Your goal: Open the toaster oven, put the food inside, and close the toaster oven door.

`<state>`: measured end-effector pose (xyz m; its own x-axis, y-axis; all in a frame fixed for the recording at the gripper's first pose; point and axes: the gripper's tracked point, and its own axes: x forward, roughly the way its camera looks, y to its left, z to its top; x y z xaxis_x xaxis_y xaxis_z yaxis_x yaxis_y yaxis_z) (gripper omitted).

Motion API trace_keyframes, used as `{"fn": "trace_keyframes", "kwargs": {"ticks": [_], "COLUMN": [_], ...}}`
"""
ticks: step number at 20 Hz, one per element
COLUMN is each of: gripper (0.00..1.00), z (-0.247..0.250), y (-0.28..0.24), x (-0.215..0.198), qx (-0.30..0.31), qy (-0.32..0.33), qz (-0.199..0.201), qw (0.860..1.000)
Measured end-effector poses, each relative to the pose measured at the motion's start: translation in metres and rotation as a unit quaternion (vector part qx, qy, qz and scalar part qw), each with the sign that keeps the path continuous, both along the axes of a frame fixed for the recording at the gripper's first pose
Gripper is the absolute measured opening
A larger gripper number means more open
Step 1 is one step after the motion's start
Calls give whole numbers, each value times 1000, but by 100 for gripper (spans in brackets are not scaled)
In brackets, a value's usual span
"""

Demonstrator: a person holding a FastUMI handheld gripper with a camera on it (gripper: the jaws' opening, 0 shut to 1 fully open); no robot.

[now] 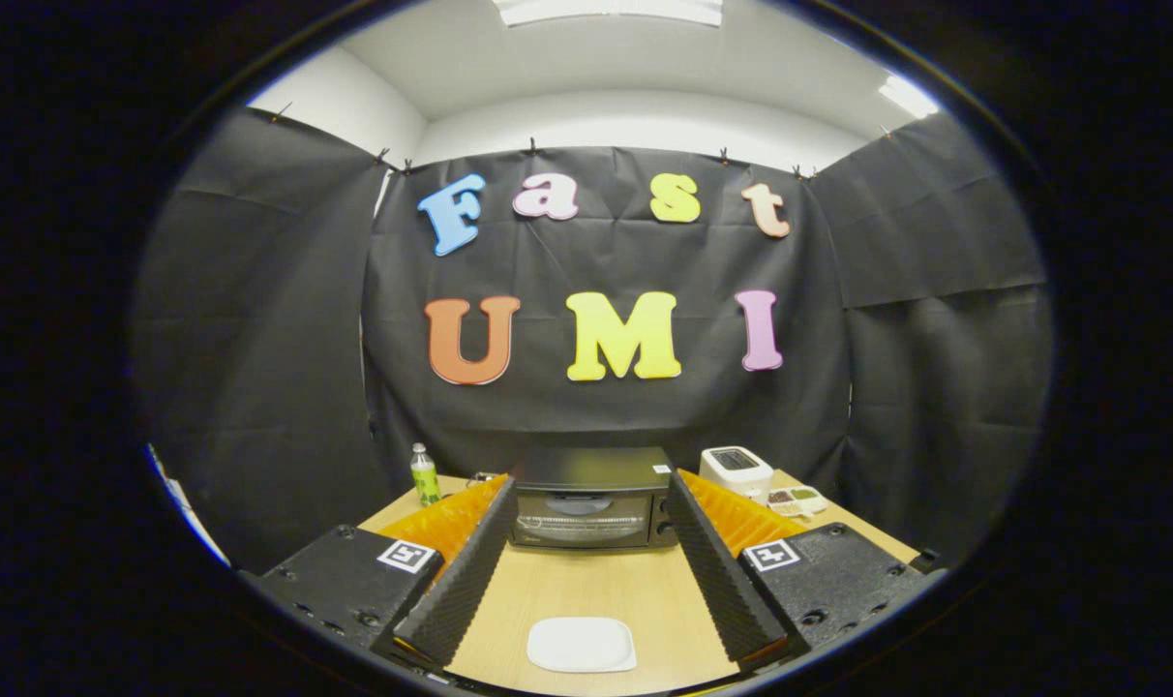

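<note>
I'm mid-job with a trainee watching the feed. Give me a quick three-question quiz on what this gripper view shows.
1. True or false: the toaster oven door is shut.
2. What lies on the table between the open gripper fingers: A) green bottle B) white plate C) white toaster?
3. Fill in: the green bottle stands to the ___ of the oven.

Key:
1. True; the door stands upright and closed.
2. B; the white plate lies there, with no food visible on it. The white toaster stands right of the oven.
3. Left.
</note>
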<state>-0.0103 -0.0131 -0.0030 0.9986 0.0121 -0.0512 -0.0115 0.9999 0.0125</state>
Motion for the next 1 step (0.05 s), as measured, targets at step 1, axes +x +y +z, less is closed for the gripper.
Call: {"fn": "trace_keyframes", "kwargs": {"ticks": [1], "gripper": [100], "z": [0], "y": [0], "x": [-1], "qx": [1], "qy": [1], "qz": [0], "qw": [1000]}}
